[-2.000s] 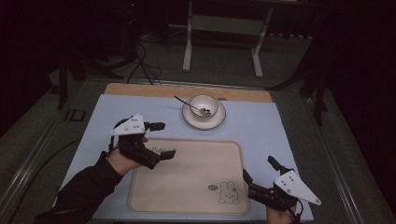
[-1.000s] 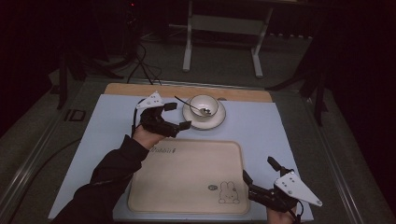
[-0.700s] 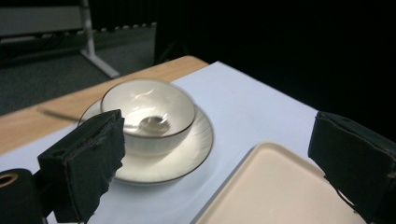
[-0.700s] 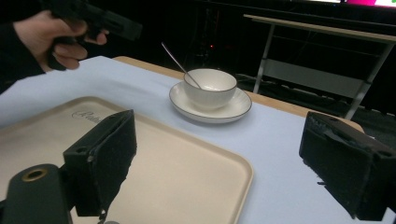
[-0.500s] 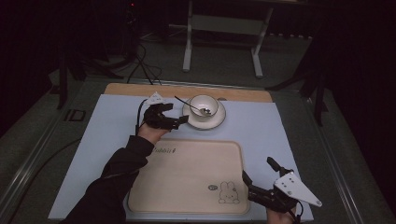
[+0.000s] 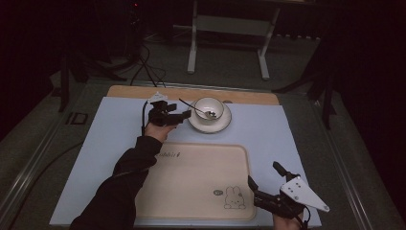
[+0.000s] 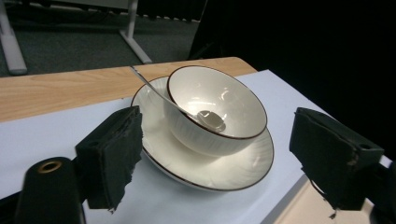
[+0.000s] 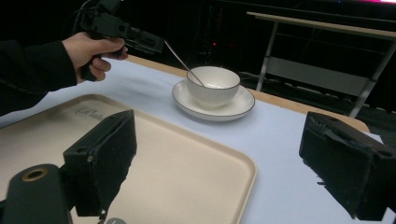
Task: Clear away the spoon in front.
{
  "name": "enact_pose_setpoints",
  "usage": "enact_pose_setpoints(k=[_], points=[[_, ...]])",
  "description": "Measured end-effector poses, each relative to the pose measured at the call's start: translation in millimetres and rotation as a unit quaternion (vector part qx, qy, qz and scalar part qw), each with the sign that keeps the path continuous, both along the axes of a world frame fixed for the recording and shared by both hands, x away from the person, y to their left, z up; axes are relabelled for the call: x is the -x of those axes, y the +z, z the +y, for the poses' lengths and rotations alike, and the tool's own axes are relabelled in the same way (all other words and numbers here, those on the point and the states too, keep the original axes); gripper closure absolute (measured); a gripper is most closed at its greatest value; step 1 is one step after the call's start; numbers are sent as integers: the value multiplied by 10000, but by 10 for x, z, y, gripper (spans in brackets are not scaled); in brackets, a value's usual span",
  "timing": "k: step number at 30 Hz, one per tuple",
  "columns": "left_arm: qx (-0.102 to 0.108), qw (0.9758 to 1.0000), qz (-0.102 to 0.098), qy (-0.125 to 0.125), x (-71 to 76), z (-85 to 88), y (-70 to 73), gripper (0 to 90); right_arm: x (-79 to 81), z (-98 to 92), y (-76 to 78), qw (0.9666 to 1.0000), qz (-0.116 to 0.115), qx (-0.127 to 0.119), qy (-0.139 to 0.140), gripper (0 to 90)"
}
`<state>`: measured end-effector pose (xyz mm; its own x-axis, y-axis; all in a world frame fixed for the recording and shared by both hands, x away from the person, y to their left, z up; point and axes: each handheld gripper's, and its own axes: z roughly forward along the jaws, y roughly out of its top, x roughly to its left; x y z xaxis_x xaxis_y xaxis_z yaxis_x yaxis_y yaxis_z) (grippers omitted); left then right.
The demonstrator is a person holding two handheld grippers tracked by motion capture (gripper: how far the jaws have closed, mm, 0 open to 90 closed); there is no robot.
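A white bowl [image 6: 209, 108] with a dark rim stands on a white saucer [image 6: 225, 122] at the far middle of the table. A metal spoon [image 6: 191, 106] rests in the bowl, handle leaning out to the left. My left gripper [image 6: 184, 116] hovers just left of the saucer. Its jaws are open and have just been closing; in the left gripper view the saucer [image 7: 205, 163] and bowl [image 7: 215, 109] lie ahead between them, untouched. My right gripper [image 6: 263, 176] stands open over the near right corner of the cream tray [image 6: 191, 177], holding nothing.
The tray bears a rabbit drawing [image 6: 232, 197] and lies on a pale blue mat [image 6: 110, 143]. A wooden strip [image 6: 249, 96] runs along the table's far edge. Metal frame legs [image 6: 193, 43] and cables [image 6: 143, 62] lie on the floor beyond.
My left gripper has moved from the tray's far left corner to the saucer's left side and come lower. The right gripper has stayed in place.
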<state>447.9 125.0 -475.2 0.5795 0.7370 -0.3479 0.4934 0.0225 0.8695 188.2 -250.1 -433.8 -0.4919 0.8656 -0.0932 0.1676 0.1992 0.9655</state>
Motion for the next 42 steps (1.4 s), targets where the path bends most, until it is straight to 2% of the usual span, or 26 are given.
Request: enact_pose_setpoints(k=[8,10,11,14,16,17,19,27,33,37,40,42], points=[[139,9981,219,558,-118,-58,-57,299,3,0,-2,10000,22,-7,8,110],[139,9981,219,558,-118,-58,-57,315,2,-1,-3,10000,24,-12,13,110],[148,9972,241,690,-151,-90,-71,335,-2,-4,-5,10000,28,-14,20,111],[228,9956,314,858,-190,-108,-91,372,-3,-5,-6,10000,37,-16,20,110],[228,9956,314,858,-190,-108,-91,385,-1,-5,-6,10000,38,-18,22,110],[272,9944,344,961,-212,-118,-104,385,-1,-5,-6,10000,38,-18,22,110],[284,9937,331,1035,-226,-127,-114,428,-1,-8,-7,10000,47,-25,25,111],[477,9921,339,1111,-273,-187,-147,546,-3,-13,-12,10000,75,-41,43,111],[650,9899,375,1202,-301,-203,-184,616,-2,-16,-13,9999,87,-51,49,111],[797,9875,369,1308,-297,-194,-195,679,-4,-21,-15,9999,96,-56,59,112],[844,9872,412,1286,-303,-198,-196,721,-6,-20,-16,9999,99,-54,63,114],[906,9873,340,1259,-297,-194,-183,746,-2,-18,-15,9999,96,-50,62,114]])
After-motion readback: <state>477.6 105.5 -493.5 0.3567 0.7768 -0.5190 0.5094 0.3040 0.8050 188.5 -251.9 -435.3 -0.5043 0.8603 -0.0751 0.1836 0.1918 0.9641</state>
